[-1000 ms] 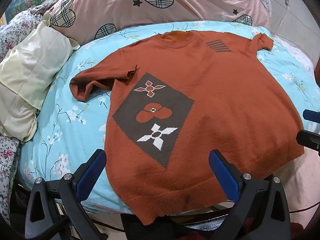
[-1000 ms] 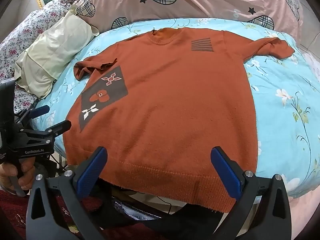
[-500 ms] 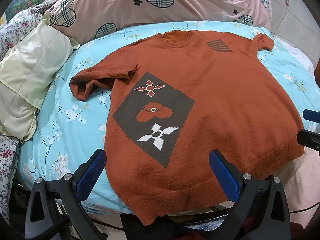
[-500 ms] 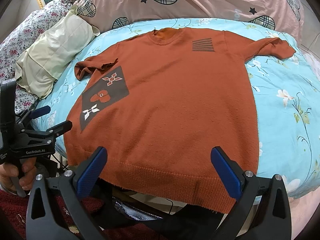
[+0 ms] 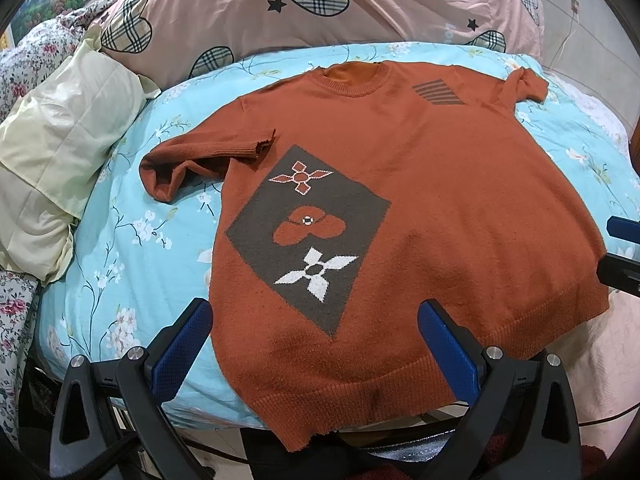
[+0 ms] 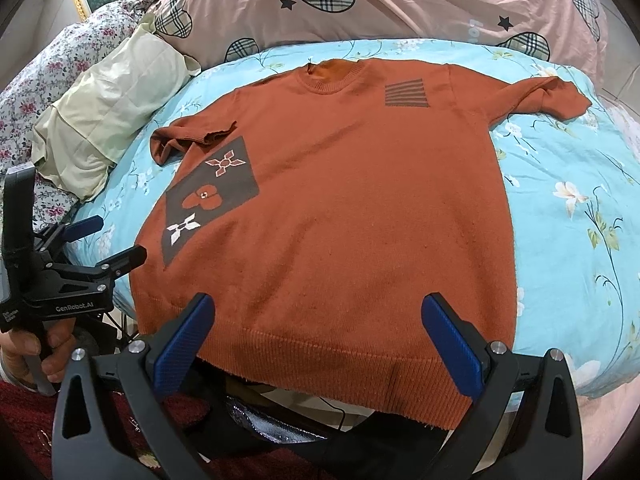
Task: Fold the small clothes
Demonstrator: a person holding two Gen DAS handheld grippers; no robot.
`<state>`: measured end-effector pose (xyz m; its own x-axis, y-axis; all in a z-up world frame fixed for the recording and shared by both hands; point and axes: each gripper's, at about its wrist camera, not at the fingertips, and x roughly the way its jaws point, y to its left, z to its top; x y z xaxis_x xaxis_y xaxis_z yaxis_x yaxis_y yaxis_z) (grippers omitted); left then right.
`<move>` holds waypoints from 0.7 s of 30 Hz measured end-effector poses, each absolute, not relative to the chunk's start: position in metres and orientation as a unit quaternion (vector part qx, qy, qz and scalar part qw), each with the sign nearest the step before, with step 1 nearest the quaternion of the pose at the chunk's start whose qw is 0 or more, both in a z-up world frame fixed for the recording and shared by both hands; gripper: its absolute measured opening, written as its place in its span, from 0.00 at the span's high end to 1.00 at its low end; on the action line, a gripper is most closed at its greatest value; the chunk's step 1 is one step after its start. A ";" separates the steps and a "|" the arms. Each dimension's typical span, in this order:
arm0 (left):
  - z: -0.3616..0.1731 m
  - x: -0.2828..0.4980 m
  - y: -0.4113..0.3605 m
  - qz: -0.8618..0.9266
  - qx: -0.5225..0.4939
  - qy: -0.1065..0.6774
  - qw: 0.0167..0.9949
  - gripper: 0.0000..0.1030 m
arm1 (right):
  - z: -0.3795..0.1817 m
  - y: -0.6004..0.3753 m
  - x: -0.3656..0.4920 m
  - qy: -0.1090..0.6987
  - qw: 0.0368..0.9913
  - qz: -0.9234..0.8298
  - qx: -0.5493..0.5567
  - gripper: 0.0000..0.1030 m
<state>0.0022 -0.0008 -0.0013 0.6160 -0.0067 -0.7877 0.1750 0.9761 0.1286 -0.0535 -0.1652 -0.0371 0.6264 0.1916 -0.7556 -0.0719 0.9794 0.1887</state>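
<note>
A rust-orange short-sleeved knit sweater (image 5: pixel 440 184) lies flat, front up, on the light-blue floral bed (image 5: pixel 120 248). It has a grey diamond patch with flowers and a striped chest patch. Its left sleeve (image 5: pixel 192 160) is folded back on itself; its right sleeve (image 6: pixel 552 96) lies spread out. The hem hangs over the near bed edge. My left gripper (image 5: pixel 316 332) is open and empty, above the hem's left part. My right gripper (image 6: pixel 320 320) is open and empty, above the hem (image 6: pixel 340 364) near its middle. The left gripper also shows at the left of the right wrist view (image 6: pixel 108 240).
A pink quilt with plaid hearts (image 5: pixel 320 8) lies behind the sweater. A cream pillow (image 5: pixel 60 128) and floral bedding (image 6: pixel 48 72) lie at the left. Bare blue sheet (image 6: pixel 580 220) lies right of the sweater. Dark objects and cables lie below the bed edge.
Almost nothing moved. Both grippers stay open above the hem, with only a slight drift of the views.
</note>
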 end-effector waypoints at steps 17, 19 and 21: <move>-0.010 0.016 -0.002 -0.048 0.102 0.451 0.885 0.01 | -0.044 -0.180 -0.039 0.444 0.890 0.059 0.085 0.00; -0.011 0.020 -0.002 -0.051 0.096 0.447 0.888 0.01 | -0.045 -0.184 -0.036 0.445 0.888 0.060 0.096 0.00; -0.013 0.024 -0.001 -0.053 0.093 0.456 0.883 0.01 | -0.045 -0.189 -0.032 0.444 0.887 0.063 0.108 0.00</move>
<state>0.0239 -0.0015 -0.0129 0.5780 -0.0090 -0.8160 0.1792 0.9769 0.1161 -0.0323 -0.1892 -0.0446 0.5978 0.2070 -0.7744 -0.0158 0.9689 0.2468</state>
